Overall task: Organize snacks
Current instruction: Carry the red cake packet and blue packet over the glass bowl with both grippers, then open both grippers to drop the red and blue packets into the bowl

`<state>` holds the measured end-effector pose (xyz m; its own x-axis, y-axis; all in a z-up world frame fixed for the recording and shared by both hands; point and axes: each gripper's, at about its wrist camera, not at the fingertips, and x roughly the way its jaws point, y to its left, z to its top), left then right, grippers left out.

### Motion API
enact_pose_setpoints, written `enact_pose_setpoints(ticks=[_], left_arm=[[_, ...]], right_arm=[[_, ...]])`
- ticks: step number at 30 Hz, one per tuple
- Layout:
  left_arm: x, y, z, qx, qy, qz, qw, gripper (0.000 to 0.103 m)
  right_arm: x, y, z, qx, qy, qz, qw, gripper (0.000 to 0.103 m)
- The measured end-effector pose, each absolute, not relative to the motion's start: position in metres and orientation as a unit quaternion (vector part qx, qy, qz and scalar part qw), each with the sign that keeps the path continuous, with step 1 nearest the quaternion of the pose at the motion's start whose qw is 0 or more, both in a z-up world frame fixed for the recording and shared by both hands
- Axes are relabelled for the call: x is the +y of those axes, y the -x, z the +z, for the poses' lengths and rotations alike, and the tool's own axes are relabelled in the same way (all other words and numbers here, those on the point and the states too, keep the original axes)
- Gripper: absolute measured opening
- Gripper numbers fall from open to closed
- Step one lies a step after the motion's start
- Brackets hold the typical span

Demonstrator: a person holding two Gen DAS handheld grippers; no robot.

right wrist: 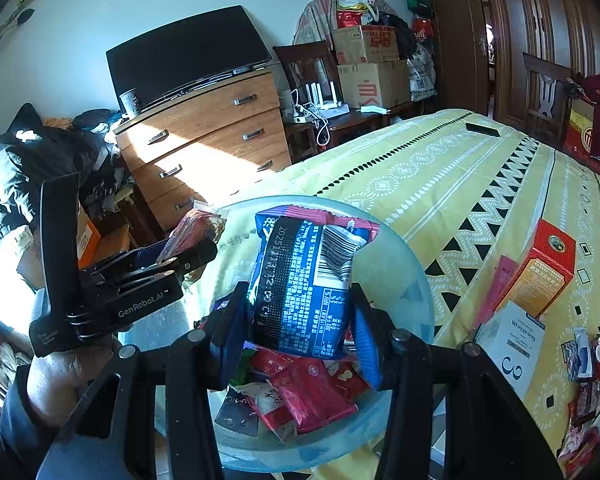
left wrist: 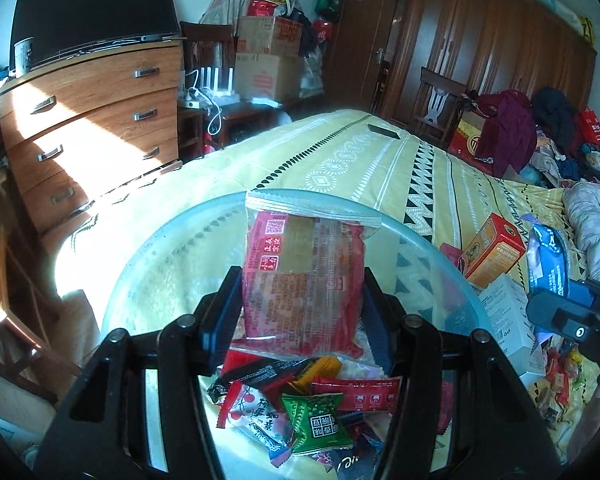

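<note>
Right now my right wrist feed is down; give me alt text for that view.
The right gripper is shut on a blue snack packet above a clear bowl of wrapped snacks on the yellow bedspread. The left gripper holds a red packet.

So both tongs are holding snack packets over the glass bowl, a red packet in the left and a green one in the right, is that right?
Not quite. The right tongs hold a blue packet, not a green one, as the right wrist view shows. The rest stands: the left tongs grip the red packet, and both hang over the glass bowl.
</note>
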<state>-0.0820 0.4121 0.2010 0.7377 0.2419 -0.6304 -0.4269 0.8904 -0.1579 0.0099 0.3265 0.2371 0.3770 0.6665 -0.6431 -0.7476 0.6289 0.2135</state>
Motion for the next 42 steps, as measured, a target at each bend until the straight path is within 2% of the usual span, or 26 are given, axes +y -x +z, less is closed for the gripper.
enact_pose_setpoints(ticks=[42], left_arm=[[0.4146, 0.085, 0.1999, 0.317, 0.146, 0.175, 0.921, 0.057]], right_arm=[[0.3304, -0.0087, 0.2333, 0.37, 0.06, 0.422, 0.826, 0.051]])
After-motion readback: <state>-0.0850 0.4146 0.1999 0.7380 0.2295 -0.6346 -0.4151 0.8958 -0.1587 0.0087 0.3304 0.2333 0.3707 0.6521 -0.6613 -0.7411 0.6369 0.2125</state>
